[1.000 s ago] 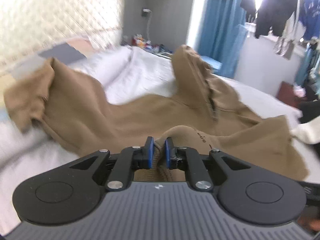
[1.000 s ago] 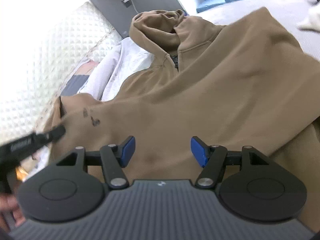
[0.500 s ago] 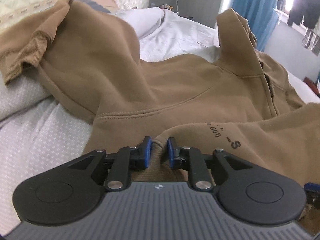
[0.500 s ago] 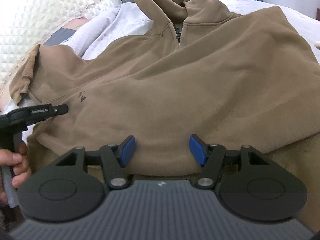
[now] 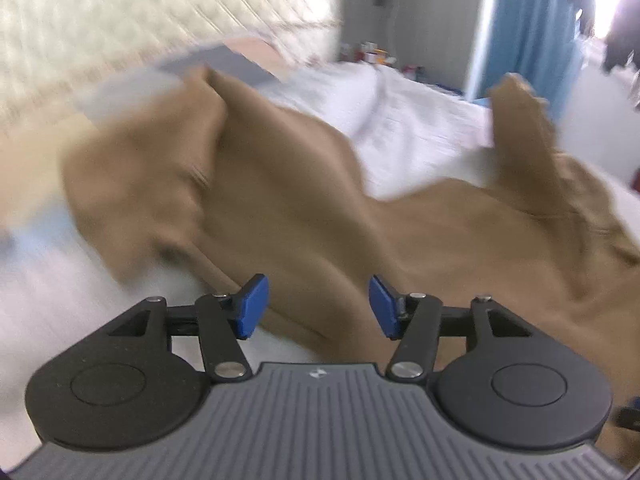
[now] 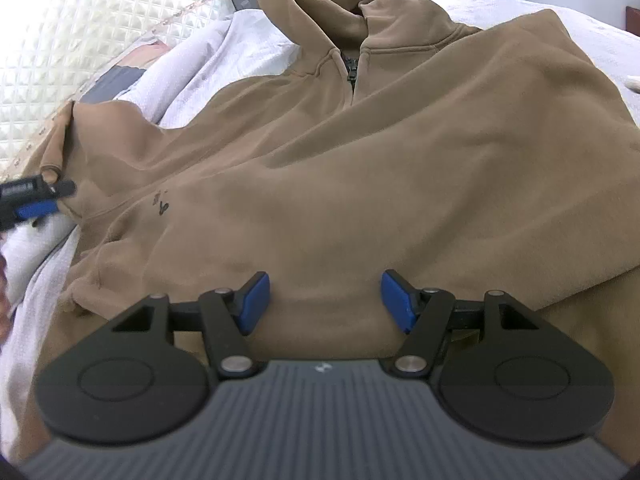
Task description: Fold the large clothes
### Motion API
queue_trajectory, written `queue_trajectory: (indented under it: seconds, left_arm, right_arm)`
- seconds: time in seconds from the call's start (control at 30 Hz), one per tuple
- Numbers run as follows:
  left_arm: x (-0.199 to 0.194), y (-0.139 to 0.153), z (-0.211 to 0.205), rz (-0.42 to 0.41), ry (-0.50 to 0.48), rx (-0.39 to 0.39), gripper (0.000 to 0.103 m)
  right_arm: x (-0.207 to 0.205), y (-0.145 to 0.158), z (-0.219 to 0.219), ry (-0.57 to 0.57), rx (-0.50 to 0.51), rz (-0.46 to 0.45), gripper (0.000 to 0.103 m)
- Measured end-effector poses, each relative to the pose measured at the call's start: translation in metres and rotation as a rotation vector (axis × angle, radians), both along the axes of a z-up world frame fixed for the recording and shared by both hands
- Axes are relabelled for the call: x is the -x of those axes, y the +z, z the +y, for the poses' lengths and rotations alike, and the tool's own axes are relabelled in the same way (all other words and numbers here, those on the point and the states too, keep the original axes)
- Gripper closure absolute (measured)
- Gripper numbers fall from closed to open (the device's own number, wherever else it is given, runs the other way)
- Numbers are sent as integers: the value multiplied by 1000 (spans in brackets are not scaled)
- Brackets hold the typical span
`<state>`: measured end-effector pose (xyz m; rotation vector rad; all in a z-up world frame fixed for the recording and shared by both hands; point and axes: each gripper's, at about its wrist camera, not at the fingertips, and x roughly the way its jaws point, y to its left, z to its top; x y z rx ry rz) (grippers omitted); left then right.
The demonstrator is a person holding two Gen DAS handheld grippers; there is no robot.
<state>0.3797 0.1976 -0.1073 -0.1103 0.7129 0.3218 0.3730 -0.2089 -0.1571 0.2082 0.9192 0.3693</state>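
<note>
The white bed [image 6: 520, 12] carries the brown hoodie [image 6: 360, 160], its long axis running up the frame, hood at the top. The right gripper [image 6: 324, 300] stands half open above the fabric, holding nothing. The left gripper [image 5: 318, 304] is opening, its pads apart from the cloth.

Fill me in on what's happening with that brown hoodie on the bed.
A person holding a gripper in each hand is folding the brown hoodie spread over the white bed. The left gripper is opening, its blue pads clear of the fabric, so nothing is pinched. The right gripper sits open over the hoodie's lower body, also holding nothing. The hood stands bunched at the far end.
</note>
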Motion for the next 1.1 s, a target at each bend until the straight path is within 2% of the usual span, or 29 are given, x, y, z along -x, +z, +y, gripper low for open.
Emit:
queue_trajectory:
  seconds: [0.07,0.23,0.37,0.47,0.53,0.57,0.6,0.67,0.7,0.83,1.0,1.1]
  left_arm:
    - [-17,8,18,29,21,-51,41]
    - [-53,22,45,39,74,-181,41]
    - [-85,14,55,121,141,-298,41]
    - [-103,1,59,163,182,-435,41]
    - [-112,-9,62,188,185,-489,41]
    - [-115,-12,64,198,183,-502,48]
    - [-115,-13,65,204,180,-509,66]
    - [-118,-10,65,225,153,-501,88]
    - [-121,-6,64,239,144,-507,93]
    - [-112,32,50,237,113,-502,95]
    - [-86,112,36,188,106,-440,95]
    - [-63,162,12,142,104,-373,95]
  right_arm:
    - [-1,0,0,1,1,0,37]
    - [-3,1,2,1,12,-8,37]
    - [-9,0,6,0,23,-19,37]
    - [-16,-2,9,-4,28,-31,37]
    - [-21,-4,12,-8,31,-37,36]
    - [-23,-4,12,-11,31,-39,35]
    - [-24,-4,13,-12,28,-41,33]
    - [-28,-4,14,-20,19,-39,33]
    - [-30,-4,14,-26,12,-36,33]
    - [-34,-2,8,-47,-31,-19,33]
    - [-30,4,-6,-86,-98,7,34]
    - [-22,12,-18,-101,-128,-1,34]
